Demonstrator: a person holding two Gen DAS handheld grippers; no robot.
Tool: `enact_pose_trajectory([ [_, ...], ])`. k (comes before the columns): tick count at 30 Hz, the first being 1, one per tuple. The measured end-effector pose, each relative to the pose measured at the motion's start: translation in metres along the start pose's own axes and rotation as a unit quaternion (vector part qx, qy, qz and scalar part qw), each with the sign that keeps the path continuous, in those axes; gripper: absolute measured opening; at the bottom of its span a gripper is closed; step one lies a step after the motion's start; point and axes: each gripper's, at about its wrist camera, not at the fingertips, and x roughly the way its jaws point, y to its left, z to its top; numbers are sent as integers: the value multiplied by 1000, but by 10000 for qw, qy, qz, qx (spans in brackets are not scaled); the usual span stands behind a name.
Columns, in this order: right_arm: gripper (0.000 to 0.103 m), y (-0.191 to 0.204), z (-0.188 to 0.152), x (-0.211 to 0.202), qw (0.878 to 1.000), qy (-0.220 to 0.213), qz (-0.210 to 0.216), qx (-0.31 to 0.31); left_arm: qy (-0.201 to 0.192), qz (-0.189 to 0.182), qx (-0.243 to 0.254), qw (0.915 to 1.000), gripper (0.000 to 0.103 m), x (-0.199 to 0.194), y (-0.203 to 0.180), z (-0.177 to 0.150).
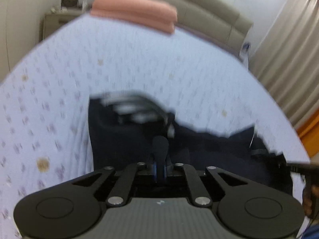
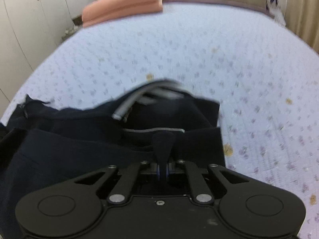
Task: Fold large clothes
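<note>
A dark navy garment (image 1: 123,139) with a grey-striped collar lies on the pale floral bedspread (image 1: 59,79). My left gripper (image 1: 160,141) is shut over the garment's left part; whether cloth is pinched between the fingers is hard to tell. In the right wrist view the same garment (image 2: 69,143) spreads to the left, its collar (image 2: 151,93) ahead. My right gripper (image 2: 162,139) is shut above the garment's right part, near a grey-edged seam. The other gripper (image 1: 299,169) shows at the right edge of the left wrist view. Both views are blurred by motion.
A folded pink blanket (image 1: 135,10) (image 2: 121,4) lies at the far end of the bed by a beige headboard (image 1: 209,10). White wardrobes (image 2: 24,20) stand on the left, curtains (image 1: 289,59) on the right. Bedspread (image 2: 249,79) stretches right of the garment.
</note>
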Motion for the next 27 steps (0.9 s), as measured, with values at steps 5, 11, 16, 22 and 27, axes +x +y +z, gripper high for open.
enact_pose_trajectory([
  [5,6,0,26,-66,9959,-874,-139,169,-825,-158,-299,9960,7,-41,9,40],
  [11,6,-3,94,-55,9878,-1541,-238,8,-1345,20,11,9909,7,-20,11,85],
  [16,9,3,97,48,9948,-806,-609,128,-718,1160,294,9902,11,72,25,67],
  [22,65,-7,76,89,9929,-107,-1075,489,-440,1560,449,9858,33,92,28,41],
  [27,74,8,80,2,9888,-897,-1109,434,-808,1959,404,9765,50,47,18,45],
])
